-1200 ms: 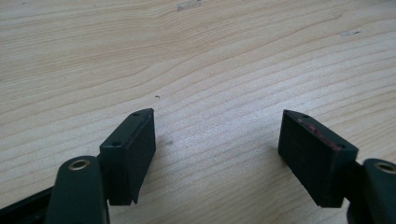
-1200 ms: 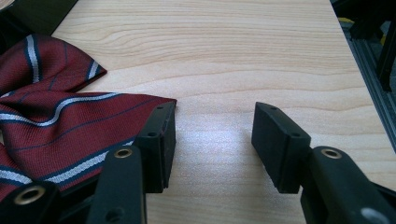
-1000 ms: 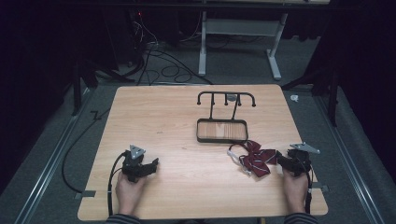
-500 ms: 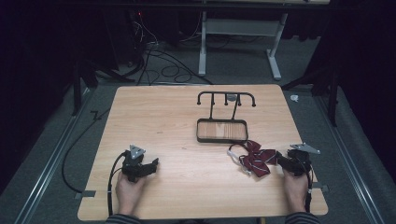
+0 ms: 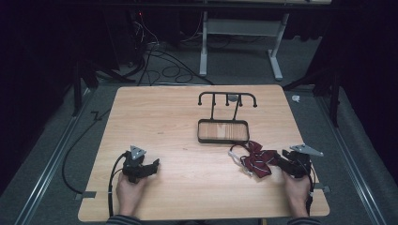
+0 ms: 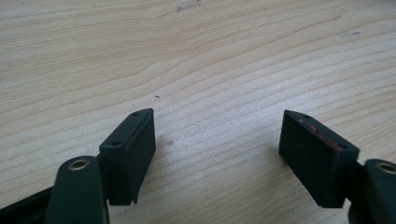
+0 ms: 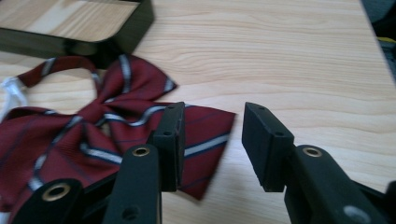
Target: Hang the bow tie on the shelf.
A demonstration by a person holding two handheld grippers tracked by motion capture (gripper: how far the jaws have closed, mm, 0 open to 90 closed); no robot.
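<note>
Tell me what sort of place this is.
Probably a lab or workshop recording station: a bare wooden table stands on grey carpet with loose cables behind it, dark surroundings, and a metal desk frame beyond.

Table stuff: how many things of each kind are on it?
Dark red striped bow tie: 1
Black hook rack with wooden base: 1
Hand-held grippers, left gripper and right gripper: 2
Total: 4
</note>
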